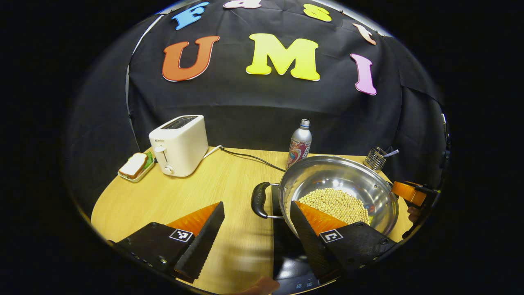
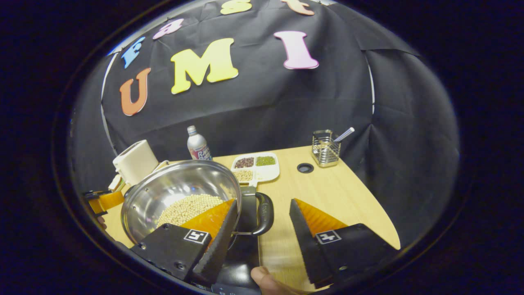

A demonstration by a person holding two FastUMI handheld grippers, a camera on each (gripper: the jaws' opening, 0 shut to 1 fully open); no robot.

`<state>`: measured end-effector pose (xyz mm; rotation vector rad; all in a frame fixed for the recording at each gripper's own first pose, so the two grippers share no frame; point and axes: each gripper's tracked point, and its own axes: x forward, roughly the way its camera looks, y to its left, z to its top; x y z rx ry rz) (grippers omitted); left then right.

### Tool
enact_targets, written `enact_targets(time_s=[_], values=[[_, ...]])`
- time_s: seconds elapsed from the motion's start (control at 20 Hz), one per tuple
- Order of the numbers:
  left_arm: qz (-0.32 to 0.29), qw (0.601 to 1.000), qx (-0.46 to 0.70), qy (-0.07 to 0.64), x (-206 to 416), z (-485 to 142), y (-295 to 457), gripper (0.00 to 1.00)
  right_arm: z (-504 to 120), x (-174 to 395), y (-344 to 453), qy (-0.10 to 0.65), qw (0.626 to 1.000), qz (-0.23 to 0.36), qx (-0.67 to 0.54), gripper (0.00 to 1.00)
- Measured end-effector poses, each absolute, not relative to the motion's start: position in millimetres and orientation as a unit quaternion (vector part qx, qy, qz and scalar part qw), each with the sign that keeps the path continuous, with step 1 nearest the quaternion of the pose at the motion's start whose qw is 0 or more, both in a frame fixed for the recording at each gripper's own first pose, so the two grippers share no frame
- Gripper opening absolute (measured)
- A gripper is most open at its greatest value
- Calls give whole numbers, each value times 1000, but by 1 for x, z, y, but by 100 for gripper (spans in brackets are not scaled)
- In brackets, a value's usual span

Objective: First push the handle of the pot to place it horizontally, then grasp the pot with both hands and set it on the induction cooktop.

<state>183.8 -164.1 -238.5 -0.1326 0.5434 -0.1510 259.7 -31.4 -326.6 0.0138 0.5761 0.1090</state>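
Steel pot [image 1: 348, 180] holds pale beans [image 1: 335, 203] and sits on the dark cooktop [image 1: 286, 262], its two loop handles out to opposite sides, so the handle-to-handle axis runs across the bench.

Left hand-held gripper [image 1: 257, 221]: jaws wide open, gripping nothing. Left pot handle [image 1: 260, 199] lies in the gap between the fingers; the inner finger overlaps the pot rim, contact unclear.

Right hand-held gripper [image 2: 262, 219]: also wide open, gripping nothing. Right pot handle [image 2: 262, 215] sits in the gap; the inner finger overlaps the pot, contact unclear. A fingertip [image 2: 264, 276] shows at the bottom edge. In the left gripper view this hand-held gripper shows at the pot's far side.

Bench [image 1: 184, 192] is light wood. On it: white toaster [image 1: 178, 143] with its cord, sandwich on a small tray [image 1: 135, 166] beside it, bottle [image 1: 299, 143] behind the pot, wire caddy [image 2: 326, 148] with a utensil, divided tray of beans [image 2: 256, 167], round grommet hole [image 2: 305, 167]. Black cloth wall [image 2: 266, 106] all round.
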Motion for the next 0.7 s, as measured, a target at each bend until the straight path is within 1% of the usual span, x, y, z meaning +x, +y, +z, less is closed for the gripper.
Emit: enact_targets(time_s=[0.05, 0.15, 0.5, 0.65, 0.7], values=[[-73, 961, -59, 260, 177, -234, -159, 96, -319, 255, -35, 275, 960, 48, 5, 92], [-74, 966, -54, 243, 162, -224, -156, 96, -308, 240, -37, 264, 963, 44, 5, 89], [-77, 980, -41, 180, 113, -184, -150, 96, -260, 185, -38, 199, 979, 47, 6, 91], [-87, 983, -49, 153, 93, -166, -155, 96, -241, 160, -36, 176, 983, 49, 9, 93], [-86, 985, -48, 143, 87, -160, -155, 96, -236, 151, -34, 169, 984, 51, 7, 96]])
